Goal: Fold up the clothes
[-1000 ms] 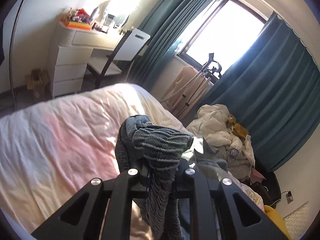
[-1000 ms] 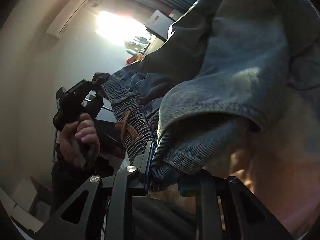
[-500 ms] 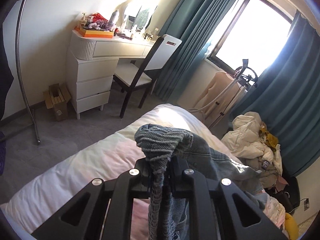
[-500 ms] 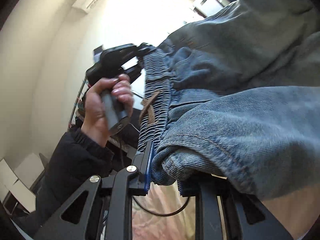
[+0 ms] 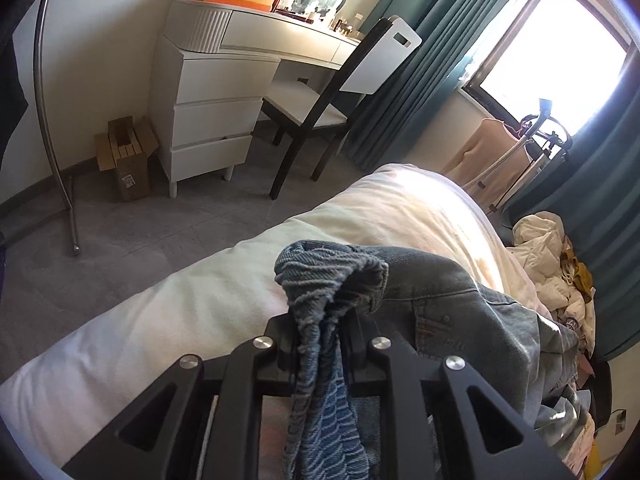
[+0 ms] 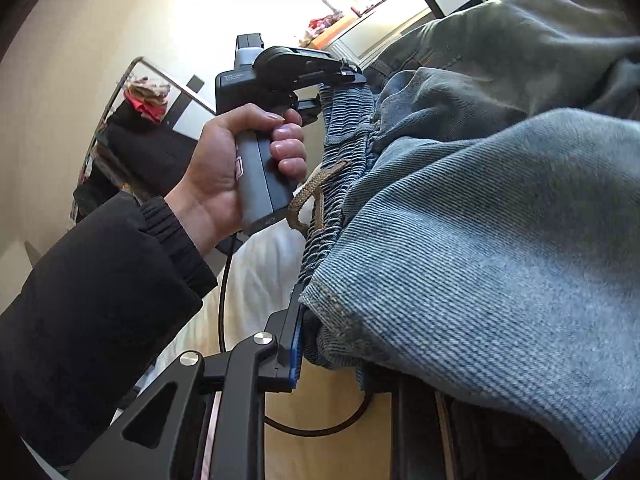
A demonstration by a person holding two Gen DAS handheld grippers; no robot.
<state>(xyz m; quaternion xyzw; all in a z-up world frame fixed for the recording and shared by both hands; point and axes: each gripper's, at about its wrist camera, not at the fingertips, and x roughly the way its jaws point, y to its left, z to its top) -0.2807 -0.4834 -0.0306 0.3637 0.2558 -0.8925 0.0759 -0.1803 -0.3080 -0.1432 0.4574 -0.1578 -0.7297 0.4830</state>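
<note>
A pair of blue denim jeans with an elastic waistband and a tan drawstring hangs between my two grippers above the bed. My left gripper is shut on a bunched end of the waistband. It also shows in the right wrist view, held by a hand in a black sleeve. My right gripper is shut on the other end of the waistband, with denim draped over its right finger.
A white dresser and a chair stand beyond the bed on the grey floor. A cardboard box sits by the wall. A pile of clothes lies at the right, below teal curtains. A metal rack stands at the left.
Both grippers have lifted the jeans higher and the waistband is stretched straighter between them. The left view has swung from the bed toward the floor and dresser. The left hand now sits closer in the right view.
</note>
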